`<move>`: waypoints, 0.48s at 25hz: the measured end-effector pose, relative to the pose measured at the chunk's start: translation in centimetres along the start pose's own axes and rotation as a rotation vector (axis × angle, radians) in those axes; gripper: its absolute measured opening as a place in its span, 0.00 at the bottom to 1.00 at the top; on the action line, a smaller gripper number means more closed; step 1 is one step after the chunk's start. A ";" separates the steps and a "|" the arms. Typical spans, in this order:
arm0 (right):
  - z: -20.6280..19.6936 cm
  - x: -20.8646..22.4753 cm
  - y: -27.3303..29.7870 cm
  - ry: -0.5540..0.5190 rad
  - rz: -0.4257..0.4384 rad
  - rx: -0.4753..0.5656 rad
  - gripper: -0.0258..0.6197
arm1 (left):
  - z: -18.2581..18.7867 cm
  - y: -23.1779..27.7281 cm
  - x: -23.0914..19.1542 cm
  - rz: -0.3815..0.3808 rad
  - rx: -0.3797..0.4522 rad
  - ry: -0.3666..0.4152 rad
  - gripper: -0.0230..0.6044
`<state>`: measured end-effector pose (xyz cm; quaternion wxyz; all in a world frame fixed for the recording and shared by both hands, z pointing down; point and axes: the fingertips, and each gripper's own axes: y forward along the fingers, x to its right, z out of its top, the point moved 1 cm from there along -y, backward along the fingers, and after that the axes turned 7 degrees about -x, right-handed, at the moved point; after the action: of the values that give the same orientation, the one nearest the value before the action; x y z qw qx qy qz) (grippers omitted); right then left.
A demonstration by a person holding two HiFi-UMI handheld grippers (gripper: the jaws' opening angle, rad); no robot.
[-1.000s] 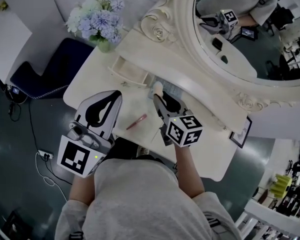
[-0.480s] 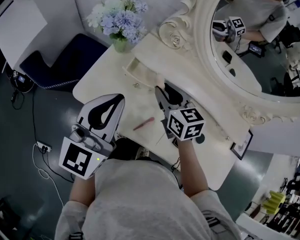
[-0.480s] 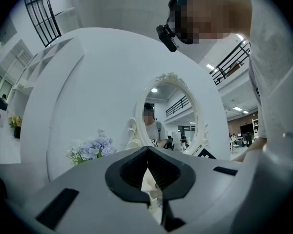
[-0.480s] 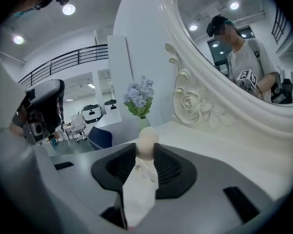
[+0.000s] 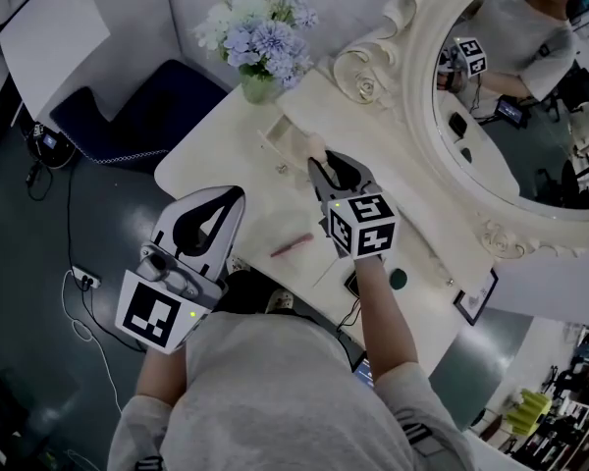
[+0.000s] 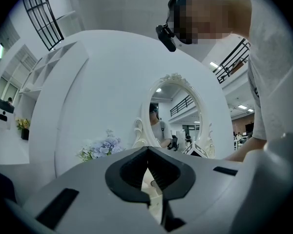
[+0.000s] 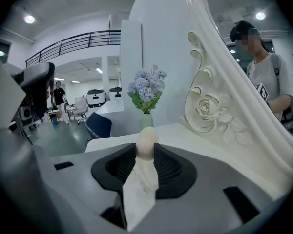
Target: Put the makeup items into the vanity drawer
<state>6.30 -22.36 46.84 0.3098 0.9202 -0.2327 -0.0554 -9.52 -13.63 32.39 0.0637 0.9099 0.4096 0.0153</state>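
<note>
1. Your right gripper (image 5: pixel 320 157) is clamped on a cream, egg-shaped makeup sponge (image 5: pixel 315 146). The sponge pokes out past the jaw tips, just beside the small open vanity drawer (image 5: pixel 283 137) at the back of the counter (image 5: pixel 221 157).
2. Your left gripper (image 5: pixel 238 195) has its jaws together with nothing in them. It hangs at the counter's near edge, well apart from the drawer.
3. A pink pencil-like stick (image 5: pixel 293 245) lies loose on the counter between your 2 grippers, not yet stowed.
4. The sponge is soft and round and is pinched low on its body, so I expect a squeeze or jolt could squirt it out forward.
5. The drawer is narrow. If you let go short of it, the sponge will probably bounce on the counter and roll off.
6. The vase of flowers (image 5: pixel 259 84) stands near the drawer, so a wide swing could tip it.
7. No brand or label is readable. Only the black-and-white square markers on the gripper cubes show.
</note>
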 end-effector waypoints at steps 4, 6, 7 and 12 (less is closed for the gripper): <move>0.5 0.1 1.1 -0.069 -0.005 -0.043 0.23 | 0.0 -0.5 -0.6 0.015 0.001 -0.003 0.06; 0.5 0.0 1.9 -0.101 -0.005 -0.070 0.23 | 0.0 -0.8 -0.8 0.021 0.001 -0.002 0.06; 0.4 0.0 2.4 -0.117 -0.006 -0.086 0.23 | 0.0 -0.9 -0.9 0.023 0.000 -0.001 0.06; -0.8 -0.2 4.4 -0.169 -0.005 -0.171 0.23 | -0.2 -1.4 -1.6 0.037 -0.003 -0.003 0.06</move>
<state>4.59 -24.89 50.14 0.3661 0.8831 -0.2503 -0.1533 -11.63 -13.89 32.45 0.0653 0.9173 0.3925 0.0155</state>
